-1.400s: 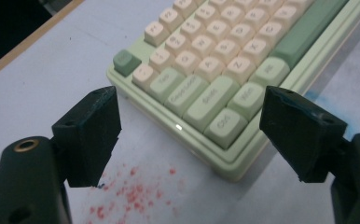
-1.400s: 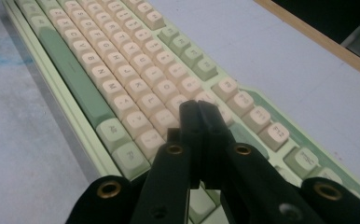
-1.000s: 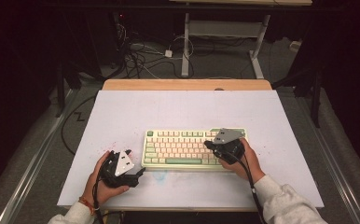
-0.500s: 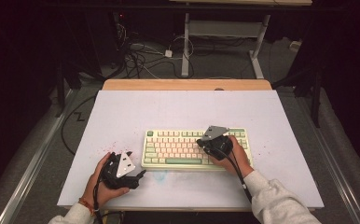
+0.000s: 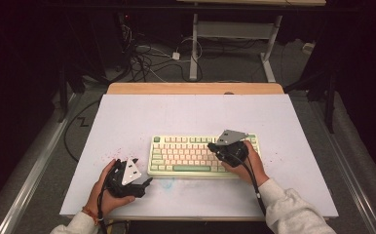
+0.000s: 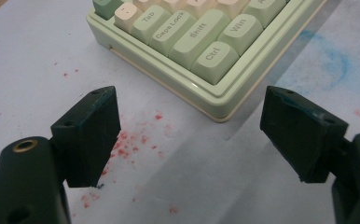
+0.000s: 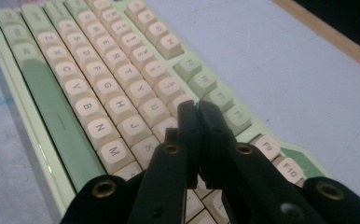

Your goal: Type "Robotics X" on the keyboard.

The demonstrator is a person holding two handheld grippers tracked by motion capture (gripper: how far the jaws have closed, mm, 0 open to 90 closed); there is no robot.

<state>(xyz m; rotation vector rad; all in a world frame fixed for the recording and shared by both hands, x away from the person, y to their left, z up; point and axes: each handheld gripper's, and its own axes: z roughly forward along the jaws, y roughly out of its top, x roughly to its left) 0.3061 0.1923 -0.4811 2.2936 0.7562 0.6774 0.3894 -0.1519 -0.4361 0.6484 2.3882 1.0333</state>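
Observation:
A pale green keyboard (image 5: 186, 157) with cream keys lies in the middle of the white table (image 5: 176, 117). My right gripper (image 5: 214, 146) hovers over its right half, pointing left along the key rows. In the right gripper view its fingertips (image 7: 197, 106) sit above the letter keys. The jaws have just eased apart by a sliver, but they still look pressed together with nothing between them. My left gripper (image 5: 146, 184) rests at the keyboard's front left corner. It stands open (image 6: 194, 126), with that Ctrl-key corner (image 6: 215, 100) just beyond the jaws and untouched.
Red specks (image 6: 131, 140) and a blue smudge (image 6: 332, 65) mark the table near the keyboard's front edge. A wooden strip (image 5: 196, 88) runs along the table's far edge. Cables (image 5: 152, 58) and a desk frame lie on the floor beyond it.
My right gripper has shifted slightly left over the keyboard and turned a little. The left gripper and the keyboard have stayed put.

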